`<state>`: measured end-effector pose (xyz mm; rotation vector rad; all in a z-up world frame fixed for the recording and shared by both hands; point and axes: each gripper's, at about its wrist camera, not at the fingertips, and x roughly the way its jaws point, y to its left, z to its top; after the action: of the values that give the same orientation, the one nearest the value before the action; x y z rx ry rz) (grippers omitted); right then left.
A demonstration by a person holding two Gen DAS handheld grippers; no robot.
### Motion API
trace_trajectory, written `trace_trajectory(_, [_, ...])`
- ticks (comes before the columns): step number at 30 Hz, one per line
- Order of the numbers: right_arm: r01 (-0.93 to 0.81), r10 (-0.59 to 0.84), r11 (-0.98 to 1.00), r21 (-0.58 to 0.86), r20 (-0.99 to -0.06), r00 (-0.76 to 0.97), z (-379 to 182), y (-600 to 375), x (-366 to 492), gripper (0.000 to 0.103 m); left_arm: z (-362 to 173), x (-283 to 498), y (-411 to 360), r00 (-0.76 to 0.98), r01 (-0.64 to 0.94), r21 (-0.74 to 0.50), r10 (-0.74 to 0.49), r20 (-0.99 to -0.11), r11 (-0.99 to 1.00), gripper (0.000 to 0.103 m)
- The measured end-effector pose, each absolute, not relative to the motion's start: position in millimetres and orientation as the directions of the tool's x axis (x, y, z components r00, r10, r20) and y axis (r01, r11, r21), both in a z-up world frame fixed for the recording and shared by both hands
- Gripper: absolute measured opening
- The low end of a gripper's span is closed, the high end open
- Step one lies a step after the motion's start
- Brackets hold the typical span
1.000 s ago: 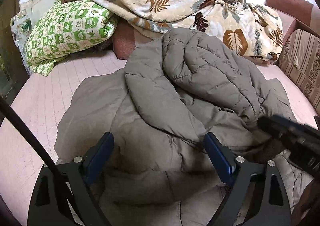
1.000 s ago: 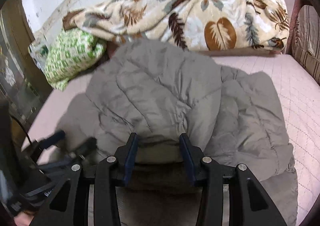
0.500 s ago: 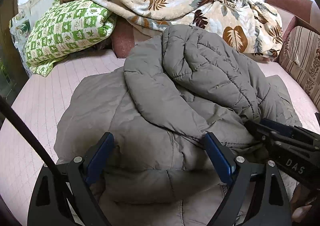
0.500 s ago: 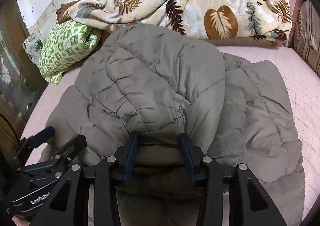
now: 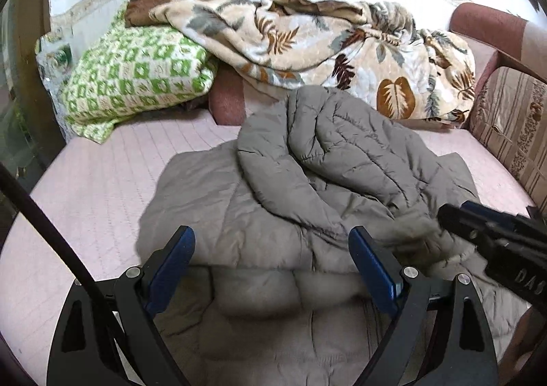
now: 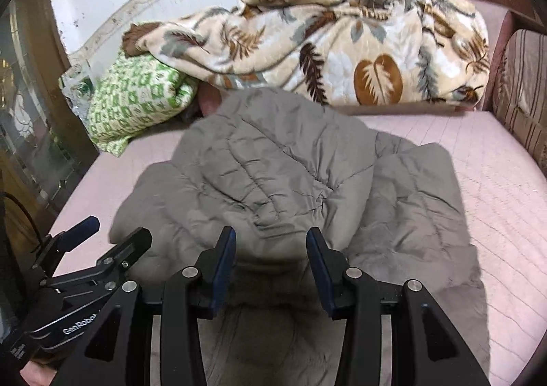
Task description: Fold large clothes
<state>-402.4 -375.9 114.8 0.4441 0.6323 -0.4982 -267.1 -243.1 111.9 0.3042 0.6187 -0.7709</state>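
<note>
A large grey quilted puffer jacket (image 5: 301, 187) lies on the pink quilted bed (image 5: 102, 181), partly folded over itself. It also shows in the right wrist view (image 6: 273, 174). My left gripper (image 5: 271, 256) is open, its blue pads wide apart over the jacket's near fold, holding nothing. My right gripper (image 6: 270, 256) is partly shut with the thick folded jacket edge between its pads. The right gripper shows at the right of the left wrist view (image 5: 495, 235). The left gripper shows at the lower left of the right wrist view (image 6: 95, 249).
A leaf-print blanket (image 5: 324, 51) is heaped at the back of the bed. A green-and-white checked quilt (image 5: 136, 78) lies at the back left. A striped cushion (image 5: 512, 126) and a red armrest (image 5: 485, 23) stand at the right. A glass-fronted cabinet (image 6: 30, 133) stands left.
Both grippers have pulled back toward me and the jacket's folded top has come down lower. The right gripper still holds the jacket edge; the left stays open.
</note>
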Motion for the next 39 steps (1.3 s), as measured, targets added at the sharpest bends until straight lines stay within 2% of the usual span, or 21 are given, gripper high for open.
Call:
trace_trajectory(7, [0.556,-0.287,0.787,0.268,-0.64,0.713,115,-325,-466,0.047,113,-328,-198,0.596,0.732,0.108,-0.556,-0.579,0.672,0.091])
trace_trajectory(17, [0.532,-0.229,0.812,0.242,-0.706,0.67,75,-264,-528,0.047,67,-413,-130,0.564,0.773,0.19,-0.52,-0.641,0.605,0.091])
trace_trajectory(28, [0.514,-0.182,0.828,0.224,-0.761,0.623,41,-224,-561,0.047,33,-418,-93,0.501,0.747,0.114,-0.441,-0.744,0.655,0.091])
trace_trajectory(31, [0.51,-0.185,0.837,0.198,-0.775,0.604,32,-217,-564,0.052,23,-420,-93,0.485,0.752,0.117,-0.425,-0.764,0.648,0.091])
trace_trajectory(39, [0.509,-0.209,0.846,0.16,-0.779,0.591,28,-208,-570,0.053,21,-420,-90,0.483,0.751,0.114,-0.423,-0.767,0.65,0.091])
